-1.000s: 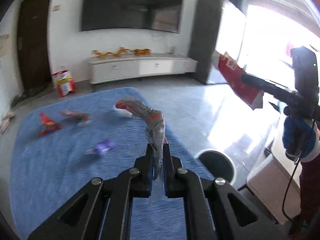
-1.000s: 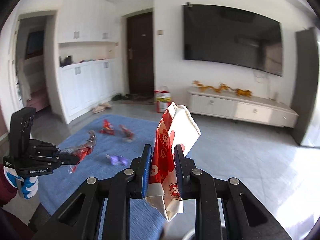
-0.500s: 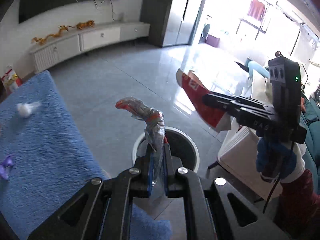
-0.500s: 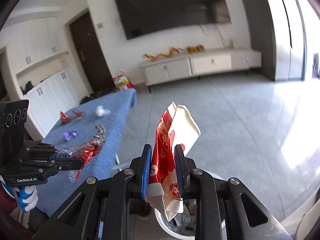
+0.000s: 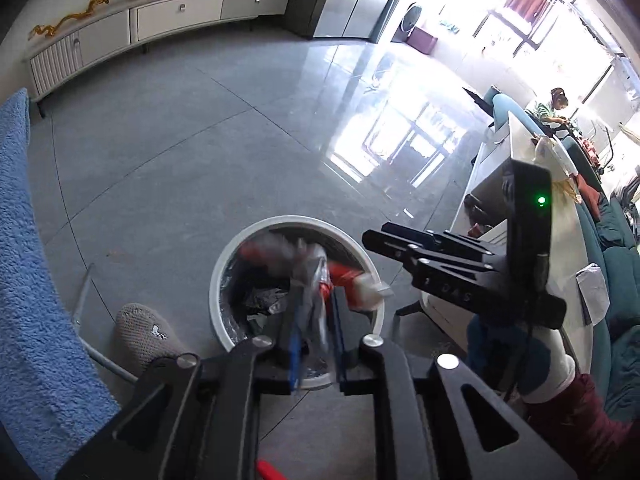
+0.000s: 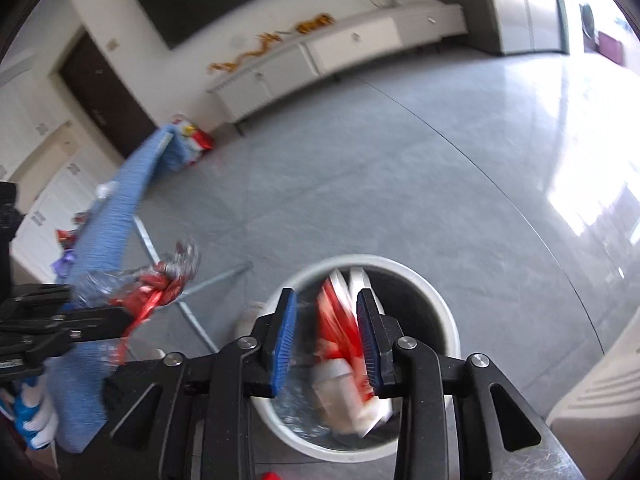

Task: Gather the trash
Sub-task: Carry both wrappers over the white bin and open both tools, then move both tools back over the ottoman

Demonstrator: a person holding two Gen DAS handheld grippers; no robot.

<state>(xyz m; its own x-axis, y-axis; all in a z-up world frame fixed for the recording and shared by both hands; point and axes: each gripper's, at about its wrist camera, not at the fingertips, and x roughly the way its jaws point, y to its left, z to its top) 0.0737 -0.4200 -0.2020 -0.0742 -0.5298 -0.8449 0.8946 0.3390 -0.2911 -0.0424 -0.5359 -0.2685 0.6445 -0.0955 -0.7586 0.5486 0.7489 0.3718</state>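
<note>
Floor (image 5: 192, 128): large grey tiles, smooth, glossy; window glare mirrored at far right.
Bin (image 5: 224, 264): white rim, smooth, looks like plastic; clear crinkled film liner inside, shiny.
Clear wrapper (image 5: 310, 280): thin transparent film with red print, crumpled, glossy, blurred.
Red-and-white packet (image 6: 340, 336): smooth printed film or coated paper, which one cannot be told; blurred.
Cloth on the surface (image 5: 28, 280), left: blue, rough looped pile, matt, towel-like.
Table legs (image 6: 192, 320): thin tube, metallic grey, slight sheen.
Left gripper (image 5: 314, 332) and right gripper (image 6: 327, 340): matt black plastic bodies, bright metal screw heads; fingers (image 6: 285, 340) faced with ribbed blue pads, rubbery.
Slipper (image 5: 144, 332): grey knit, coarse, matt.
</note>
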